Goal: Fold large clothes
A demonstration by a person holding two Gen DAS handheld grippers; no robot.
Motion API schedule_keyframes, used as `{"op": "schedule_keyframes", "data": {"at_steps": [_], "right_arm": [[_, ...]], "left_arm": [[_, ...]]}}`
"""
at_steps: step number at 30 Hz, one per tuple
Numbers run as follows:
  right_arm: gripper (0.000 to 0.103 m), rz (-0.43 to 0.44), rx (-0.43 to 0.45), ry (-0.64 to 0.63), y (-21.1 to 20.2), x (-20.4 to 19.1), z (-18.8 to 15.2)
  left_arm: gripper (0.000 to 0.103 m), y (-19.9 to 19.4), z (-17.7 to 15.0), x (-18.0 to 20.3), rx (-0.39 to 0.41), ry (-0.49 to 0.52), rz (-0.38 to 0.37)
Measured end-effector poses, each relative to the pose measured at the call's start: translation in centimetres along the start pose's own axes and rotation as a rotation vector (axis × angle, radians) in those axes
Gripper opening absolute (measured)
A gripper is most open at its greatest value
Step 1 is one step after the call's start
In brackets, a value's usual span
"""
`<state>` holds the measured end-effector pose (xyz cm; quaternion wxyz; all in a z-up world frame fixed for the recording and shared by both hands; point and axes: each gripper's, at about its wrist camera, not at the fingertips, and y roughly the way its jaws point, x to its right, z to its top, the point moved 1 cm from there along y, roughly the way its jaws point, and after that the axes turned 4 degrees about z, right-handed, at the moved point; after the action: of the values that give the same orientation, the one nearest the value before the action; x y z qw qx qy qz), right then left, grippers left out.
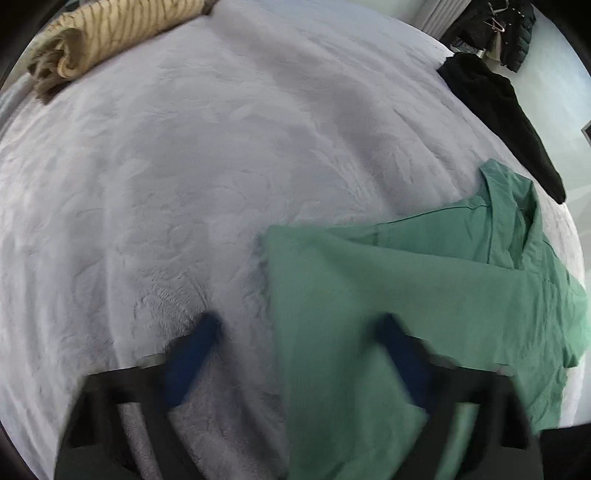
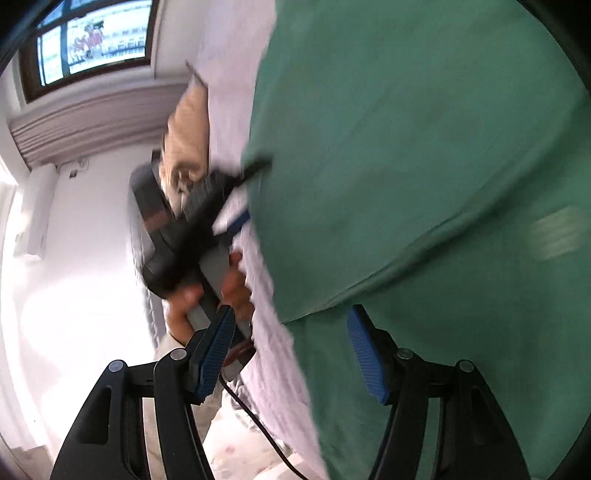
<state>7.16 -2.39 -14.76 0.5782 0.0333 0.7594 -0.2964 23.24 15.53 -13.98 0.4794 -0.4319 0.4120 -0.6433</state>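
Left wrist view shows the green shirt (image 1: 406, 295) lying partly folded on the white bed cover (image 1: 184, 184), collar toward the far right edge of the bed, with one folded flap running down under your left hand-held gripper (image 1: 299, 325). That gripper's jaws stand apart: one blue finger is over bare cover, the other over the cloth, and the shirt's left edge lies between them. Nothing is pinched as far as the blur lets me judge.

From the right wrist view, your right hand-held gripper (image 2: 291, 350) is also open and empty, one finger over the shirt (image 2: 424, 166), the other off the bed's side; your left hand (image 2: 221, 291) shows beyond it.

To do this fold well, I'd say settle both grippers before closing. Take the shirt's near edge only, not the plush cover beneath, since that pile looks easy to catch. Grip at matching points so the fold comes over straight, and keep clear of the black garment (image 1: 509, 122) and the striped roll (image 1: 110, 33).
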Motion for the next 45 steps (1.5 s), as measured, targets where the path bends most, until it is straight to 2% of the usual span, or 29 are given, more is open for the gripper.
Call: {"op": "schedule_keyframes", "data": {"at_steps": [1, 2, 3, 4, 5, 8, 11, 14, 15, 17, 20, 24, 26, 28, 31, 32, 34, 35, 37, 40, 41, 43, 45], "right_arm": [[0.068, -0.001, 0.003, 0.017, 1.1, 0.2, 0.1], [0.065, 0.005, 0.008, 0.036, 2.1, 0.3, 0.3], [0.033, 0.012, 0.010, 0.054, 3.4, 0.4, 0.8], [0.006, 0.002, -0.002, 0.065, 4.1, 0.3, 0.8], [0.003, 0.005, -0.003, 0.065, 4.5, 0.1, 0.7], [0.002, -0.008, -0.028, -0.006, 5.7, -1.3, 0.3], [0.002, -0.105, -0.077, -0.006, 7.8, 0.7, 0.2], [0.003, -0.127, -0.129, -0.005, 8.0, 1.8, -0.9], [0.003, -0.153, -0.165, -0.036, 7.6, 1.4, -1.3], [0.004, -0.206, -0.216, -0.105, 6.1, 0.6, -2.2], [0.006, -0.249, -0.133, -0.209, 0.0, -0.6, -2.1], [0.008, -0.408, 0.159, -0.253, -11.0, -0.5, 0.9], [0.008, -0.466, 0.250, -0.238, -14.8, 0.1, 2.5], [0.008, -0.511, 0.291, -0.241, -16.6, 0.4, 3.9], [0.008, -0.647, 0.304, -0.268, -17.3, 1.6, 5.7], [0.002, -0.685, 0.295, -0.228, -17.4, 3.2, 6.0], [0.000, -0.590, 0.310, -0.159, -18.5, 4.4, 6.1], [0.000, -0.590, 0.329, -0.143, -19.2, 4.6, 5.8], [0.004, -0.614, 0.368, -0.148, -20.8, 4.6, 4.7], [0.010, -0.577, 0.346, -0.132, -22.2, 4.8, 3.4], [0.016, -0.573, 0.338, -0.130, -23.2, 4.9, 4.2], [0.027, -0.569, 0.329, -0.134, -24.0, 4.7, 2.9], [0.050, -0.559, 0.326, -0.140, -24.8, 3.9, 2.0]], "left_arm": [[0.042, 0.1, 0.1, 0.1, -0.007, 0.011, 0.014], [0.031, 0.0, 0.2, 0.2, -0.006, 0.029, 0.035], [0.018, -0.3, 0.3, 0.1, -0.003, 0.044, 0.049], [0.013, -0.8, 0.5, -0.3, 0.003, 0.041, 0.032], [0.012, -1.3, 0.6, -0.8, 0.009, 0.036, 0.013], [0.009, -1.6, 0.6, -2.1, 0.020, 0.064, 0.008], [0.009, -0.7, 0.3, -2.4, 0.019, 0.066, 0.042], [0.009, -0.7, -0.1, -2.5, 0.046, 0.047, 0.067], [0.009, -1.1, -0.2, -2.7, 0.060, 0.037, 0.082], [0.009, -2.0, -0.6, -3.1, 0.080, 0.028, 0.159], [0.009, -4.7, -2.1, -3.7, 0.110, 0.030, 0.166], [0.009, -8.1, -4.8, -2.8, 0.140, 0.064, 0.139], [0.009, -7.9, -5.4, -1.0, 0.138, 0.079, 0.125], [0.009, -7.2, -6.6, 0.4, 0.121, 0.083, 0.112], [0.009, -4.1, -8.2, 1.9, 0.056, 0.069, 0.159], [0.009, -3.2, -8.5, 1.9, 0.046, 0.065, 0.174], [0.009, -2.6, -9.3, 1.7, 0.053, 0.058, 0.206], [0.009, -2.8, -9.5, 1.6, 0.056, 0.055, 0.212], [0.009, -3.3, -9.8, 1.4, 0.039, 0.044, 0.219], [0.009, -4.8, -10.2, 1.4, 0.028, 0.032, 0.240], [0.009, -5.2, -10.4, 1.7, 0.031, 0.030, 0.247], [0.009, -6.2, -10.8, 2.4, 0.036, 0.031, 0.249], [0.009, -7.1, -12.0, 3.8, 0.026, 0.035, 0.236]]}}
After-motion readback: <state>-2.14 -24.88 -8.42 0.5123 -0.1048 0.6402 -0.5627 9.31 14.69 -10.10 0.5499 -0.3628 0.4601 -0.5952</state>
